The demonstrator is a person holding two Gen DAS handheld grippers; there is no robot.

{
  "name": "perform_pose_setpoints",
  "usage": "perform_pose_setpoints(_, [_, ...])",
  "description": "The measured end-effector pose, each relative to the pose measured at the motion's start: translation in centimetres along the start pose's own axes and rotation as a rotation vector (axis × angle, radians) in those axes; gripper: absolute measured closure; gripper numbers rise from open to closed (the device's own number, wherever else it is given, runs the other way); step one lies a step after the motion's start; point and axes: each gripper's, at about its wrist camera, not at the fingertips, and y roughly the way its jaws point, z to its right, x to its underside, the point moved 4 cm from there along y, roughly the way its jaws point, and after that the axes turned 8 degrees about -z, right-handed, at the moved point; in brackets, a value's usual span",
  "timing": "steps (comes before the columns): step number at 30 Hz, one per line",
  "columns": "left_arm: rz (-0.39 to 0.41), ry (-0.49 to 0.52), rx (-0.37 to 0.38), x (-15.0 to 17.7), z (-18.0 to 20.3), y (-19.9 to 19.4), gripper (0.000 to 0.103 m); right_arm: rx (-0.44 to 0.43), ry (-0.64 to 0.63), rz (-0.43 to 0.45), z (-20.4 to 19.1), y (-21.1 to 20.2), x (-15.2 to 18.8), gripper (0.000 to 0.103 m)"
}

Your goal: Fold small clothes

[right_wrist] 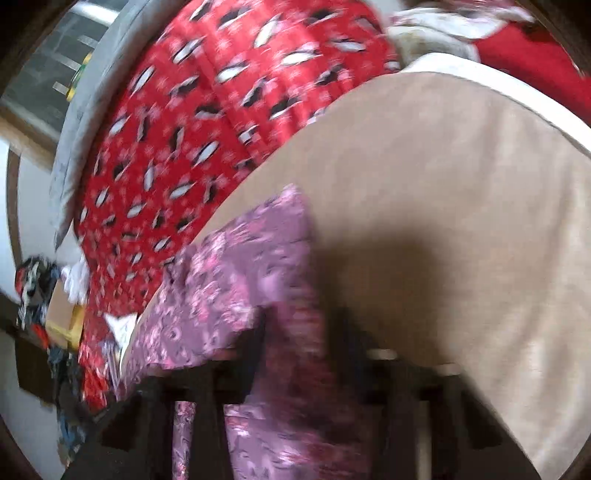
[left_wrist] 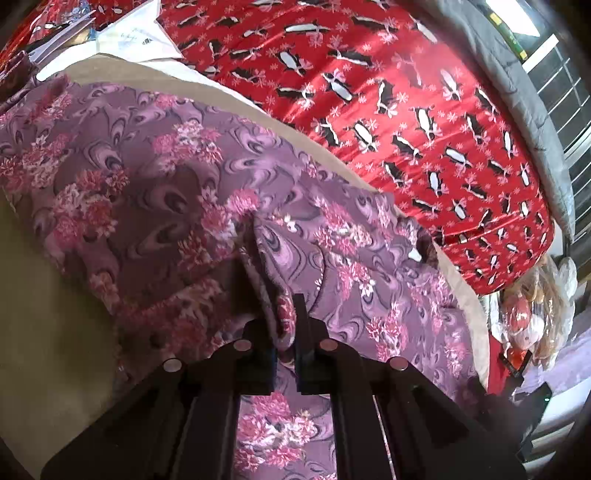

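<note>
1. Purple fabric with pink flowers, a small garment (left_wrist: 155, 177), lies on a beige board (left_wrist: 44, 332) that rests on a red blanket with a penguin pattern (left_wrist: 406, 110).
2. In the left wrist view the left gripper (left_wrist: 283, 325) has its two dark fingers close together, and a raised fold of the garment is pinched between them. The rest of the cloth spreads away from the fingers over the board, with wrinkles near the pinch.
3. The right wrist view is blurred. The same garment (right_wrist: 236, 280) covers the left part of the beige board (right_wrist: 443, 184), and a part of it hangs down over the right gripper (right_wrist: 303, 332). The cloth seems to pass between the fingers, but I cannot tell if they are closed on it.
4. White papers (left_wrist: 133, 33) lie on the red blanket (right_wrist: 166, 147) beyond the far edge of the board.
5. A grey cloth border (left_wrist: 517, 74) runs along the outer edge of the blanket.
</note>
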Motion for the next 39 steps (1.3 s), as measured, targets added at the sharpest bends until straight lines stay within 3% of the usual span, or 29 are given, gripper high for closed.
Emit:
perform_pose_setpoints(2, [-0.021, 0.003, -0.008, 0.2, -0.5, 0.5, 0.098, -0.021, 0.006, 0.109, -0.3, -1.6, 0.0, 0.099])
perform_pose_setpoints(3, [-0.036, 0.009, -0.024, 0.2, -0.8, 1.1, 0.095, -0.012, 0.018, 0.118, 0.1, -1.6, 0.3, 0.099])
perform_pose_setpoints(6, [-0.059, -0.051, 0.033, -0.2, -1.9, 0.7, 0.095, 0.119, 0.033, -0.067, 2.2, 2.0, 1.8, 0.098])
perform_pose_setpoints(7, [-0.043, -0.073, 0.059, -0.3, -2.1, 0.0, 0.095, 0.107, 0.048, -0.051, 2.4, 1.7, 2.0, 0.097])
perform_pose_setpoints(9, [0.048, -0.070, 0.068, -0.8, -2.0, -2.1, 0.095, 0.136, 0.038, 0.065, 1.5, -0.8, 2.0, 0.091])
perform_pose_setpoints(10, [0.089, -0.048, 0.056, -0.9, -1.7, -2.8, 0.092, 0.131, 0.002, 0.123, 0.4, -1.9, 2.0, 0.091])
perform_pose_setpoints(12, [0.086, -0.008, 0.044, -0.7, -1.1, -2.1, 0.081, 0.120, -0.083, 0.156, -1.9, -2.5, 2.4, 0.091])
perform_pose_setpoints(15, [-0.019, -0.009, -0.030, -0.2, -1.6, 1.4, 0.081, 0.116, -0.192, 0.053, -4.9, -0.2, 3.7, 0.088])
perform_pose_setpoints(16, [-0.022, -0.019, -0.027, -0.2, -1.9, 1.8, 0.081, 0.118, -0.225, 0.008, -6.0, 1.0, 4.5, 0.088])
perform_pose_setpoints(21, [-0.016, -0.123, 0.089, -1.0, -3.2, -1.3, 0.081, 0.006, -0.330, -0.113, -11.9, 5.6, 8.0, 0.088])
perform_pose_setpoints(24, [0.024, -0.181, 0.157, -2.5, -5.4, -4.3, 0.073, -0.082, -0.367, -0.192, -16.6, 8.8, 9.9, 0.088])
perform_pose_setpoints(25, [0.044, -0.190, 0.148, -3.3, -6.3, -5.4, 0.062, -0.118, -0.371, -0.217, -18.2, 9.9, 10.5, 0.088])
perform_pose_setpoints(26, [0.075, -0.197, 0.110, -4.3, -7.9, -6.8, 0.058, -0.160, -0.373, -0.246, -19.9, 11.1, 11.3, 0.088])
perform_pose_setpoints(28, [0.131, -0.209, 0.030, -5.7, -11.0, -9.1, 0.057, -0.251, -0.379, -0.339, -22.2, 13.4, 13.1, 0.085])
perform_pose_setpoints(29, [0.175, -0.227, -0.033, -6.8, -13.7, -10.9, 0.057, -0.256, -0.410, -0.392, -23.0, 14.9, 14.6, 0.072])
perform_pose_setpoints(32, [0.268, -0.281, -0.178, -8.8, -20.2, -15.0, 0.053, -0.187, -0.622, -0.251, -24.3, 15.0, 17.0, 0.071])
perform_pose_setpoints(34, [0.273, -0.270, -0.266, -9.6, -23.1, -16.1, 0.042, -0.186, -0.616, -0.240, -24.2, 14.8, 17.2, 0.072])
perform_pose_setpoints(36, [0.257, -0.223, -0.324, -10.0, -25.4, -16.8, 0.042, -0.213, -0.592, -0.254, -24.1, 14.9, 17.0, 0.072])
perform_pose_setpoints(39, [0.245, -0.116, -0.374, -10.1, -25.9, -15.9, 0.037, -0.229, -0.579, -0.255, -23.9, 14.9, 16.9, 0.072])
